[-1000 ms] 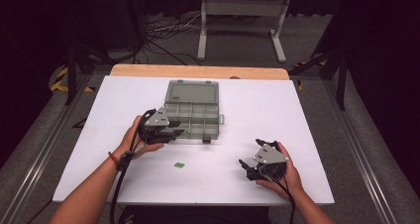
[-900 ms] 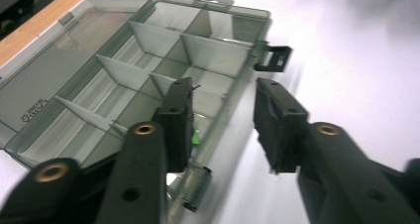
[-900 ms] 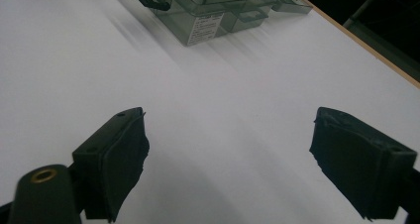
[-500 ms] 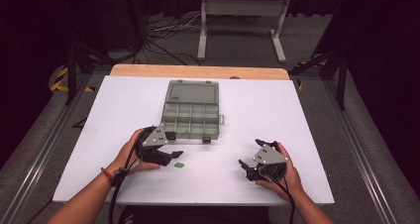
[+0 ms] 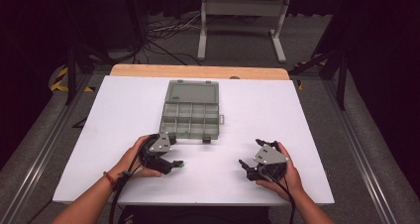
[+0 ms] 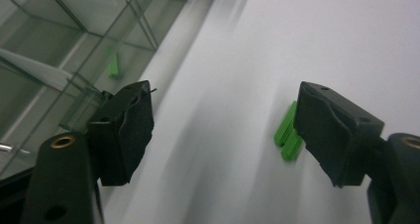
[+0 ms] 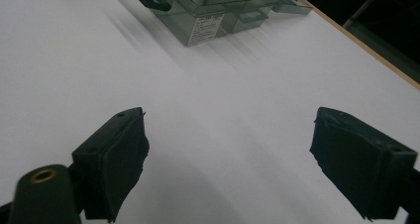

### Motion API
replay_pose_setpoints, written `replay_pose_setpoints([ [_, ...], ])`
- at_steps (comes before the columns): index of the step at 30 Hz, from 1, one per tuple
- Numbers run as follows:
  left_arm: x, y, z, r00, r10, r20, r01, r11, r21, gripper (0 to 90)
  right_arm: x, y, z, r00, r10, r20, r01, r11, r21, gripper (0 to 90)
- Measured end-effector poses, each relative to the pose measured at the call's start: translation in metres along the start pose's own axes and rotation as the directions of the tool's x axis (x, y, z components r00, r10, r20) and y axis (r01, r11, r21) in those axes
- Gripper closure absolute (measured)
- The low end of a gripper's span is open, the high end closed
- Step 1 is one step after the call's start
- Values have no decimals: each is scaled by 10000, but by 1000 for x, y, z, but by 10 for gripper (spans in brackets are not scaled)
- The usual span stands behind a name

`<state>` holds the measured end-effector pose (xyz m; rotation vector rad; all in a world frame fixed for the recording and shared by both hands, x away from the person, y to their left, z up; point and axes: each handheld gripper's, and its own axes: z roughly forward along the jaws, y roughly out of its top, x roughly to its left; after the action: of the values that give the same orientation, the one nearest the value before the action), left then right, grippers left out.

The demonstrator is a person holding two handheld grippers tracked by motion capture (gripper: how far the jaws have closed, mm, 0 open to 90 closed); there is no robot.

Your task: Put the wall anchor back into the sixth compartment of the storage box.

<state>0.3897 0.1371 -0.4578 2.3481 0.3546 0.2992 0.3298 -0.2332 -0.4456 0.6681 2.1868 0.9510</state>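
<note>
We note a small green plastic piece (image 6: 288, 134) lying flat on the white table top (image 5: 297, 115), just in front of the compartment box (image 5: 190, 116). It looks ribbed, like two short bars side by side. A second green piece (image 6: 114, 65) rests inside one box compartment, near the front row.

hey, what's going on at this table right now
A person holds a gripper in each hand. The left gripper is down at a small green piece on the white table, its jaws just opened wide and not gripping it. Another green piece lies in the open organizer box. The right gripper rests open.
</note>
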Motion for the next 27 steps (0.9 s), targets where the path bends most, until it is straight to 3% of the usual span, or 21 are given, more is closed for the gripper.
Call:
replay_pose_setpoints([
  [3,3,-2,0,9995,-208,238,210,9997,-111,270,0,0,0,10000,-87,2,87,10000,-12,146],
  [5,4,-3,1,9976,-321,616,333,9993,-187,288,0,0,0,10000,-47,-5,47,10000,-4,146],
  [6,4,-3,1,9976,-321,616,333,9993,-187,284,0,0,0,10000,-47,-5,47,10000,-4,146],
  [10,1,-2,3,9916,-186,1282,199,9998,-89,288,-1,0,-1,10000,-72,3,72,10000,-13,146],
  [12,-1,-2,6,9915,-71,1296,64,10000,58,362,-1,0,-1,10000,-64,-9,64,10000,-22,146],
  [14,0,-2,6,9886,-166,1498,174,9998,-38,425,-1,0,-1,10000,-83,-10,83,10000,-10,146],
  [18,1,-3,4,9834,-214,1802,255,9995,-207,485,-1,0,-1,10000,-88,-26,88,10000,-25,146],
  [27,3,-2,2,9843,-373,1726,461,9978,-472,561,-1,0,-1,9999,-114,-39,114,9999,-34,146],
])
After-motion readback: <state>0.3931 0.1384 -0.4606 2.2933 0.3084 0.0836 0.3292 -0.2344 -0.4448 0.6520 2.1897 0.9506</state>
